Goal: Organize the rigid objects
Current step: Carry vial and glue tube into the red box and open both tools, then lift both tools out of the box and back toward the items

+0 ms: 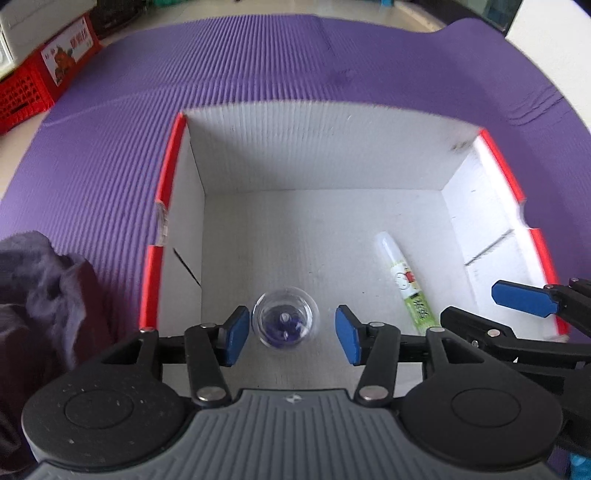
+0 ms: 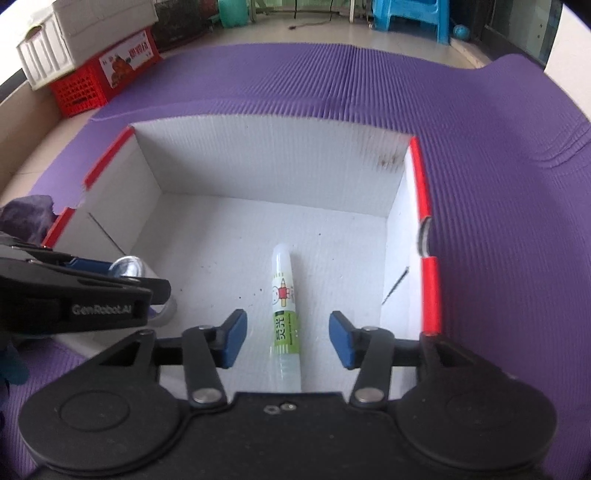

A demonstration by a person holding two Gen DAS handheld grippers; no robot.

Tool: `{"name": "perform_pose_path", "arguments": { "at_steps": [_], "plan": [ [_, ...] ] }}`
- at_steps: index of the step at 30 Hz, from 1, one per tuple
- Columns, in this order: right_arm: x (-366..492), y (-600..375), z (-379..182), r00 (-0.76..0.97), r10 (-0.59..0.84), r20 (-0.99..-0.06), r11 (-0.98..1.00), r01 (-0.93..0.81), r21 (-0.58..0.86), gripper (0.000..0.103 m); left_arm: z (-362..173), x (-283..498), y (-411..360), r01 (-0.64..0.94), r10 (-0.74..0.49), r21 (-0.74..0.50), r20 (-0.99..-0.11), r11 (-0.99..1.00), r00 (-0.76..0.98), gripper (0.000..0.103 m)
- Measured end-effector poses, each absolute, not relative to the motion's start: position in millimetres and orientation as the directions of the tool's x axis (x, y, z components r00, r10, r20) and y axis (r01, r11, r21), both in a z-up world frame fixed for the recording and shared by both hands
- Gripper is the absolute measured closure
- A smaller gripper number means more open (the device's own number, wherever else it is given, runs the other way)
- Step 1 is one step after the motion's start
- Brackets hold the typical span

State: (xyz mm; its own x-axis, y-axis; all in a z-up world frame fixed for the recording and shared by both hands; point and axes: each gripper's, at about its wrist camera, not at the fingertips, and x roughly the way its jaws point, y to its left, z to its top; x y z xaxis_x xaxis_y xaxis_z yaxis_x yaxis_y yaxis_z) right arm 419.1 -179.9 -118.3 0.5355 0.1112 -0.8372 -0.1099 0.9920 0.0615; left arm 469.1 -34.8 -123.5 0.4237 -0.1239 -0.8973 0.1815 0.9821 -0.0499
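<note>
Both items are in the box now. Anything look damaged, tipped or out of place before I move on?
Nothing serious. The clear ball and the marker lie loose on the floor of the box. The box is worn: dark smudges at its far right corner, and nicks in its red side rims.

A home-like storage room: purple floor mat (image 2: 461, 155), red crate (image 2: 85, 88) far left, blue plastic stool (image 2: 410, 14) far right.

We see a ribbed purple mat (image 2: 480, 184) spread over a pale floor (image 2: 325, 33). Beyond it we find a red crate (image 2: 85, 88) with a white box (image 2: 74, 33) on top, a blue plastic stool (image 2: 410, 14) and daylight.
</note>
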Motion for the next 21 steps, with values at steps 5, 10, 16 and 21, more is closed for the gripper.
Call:
{"name": "perform_pose_path", "arguments": {
  "at_steps": [5,10,16,21],
  "plan": [
    [394,-186,-92,0.572,0.139,-0.808,0.989,-0.115,0.088,0.050,-94,445,-30,0.199,-0.143,-0.054,-0.872,0.979,0.469,0.049],
    [367,-183,-68,0.604,0.154,-0.782,0.987,-0.135,0.090,0.043,-70,417,-28,0.214,-0.159,-0.055,-0.847,0.975,0.507,0.044],
    [336,-182,-49,0.631,0.170,-0.757,0.984,-0.147,0.099,0.038,-49,383,-25,0.226,-0.165,-0.045,-0.819,0.973,0.550,0.036],
    [305,-186,-37,0.644,0.196,-0.740,0.980,-0.157,0.123,0.033,-36,355,-21,0.237,-0.167,-0.033,-0.802,0.971,0.573,0.036]
  ]
}}
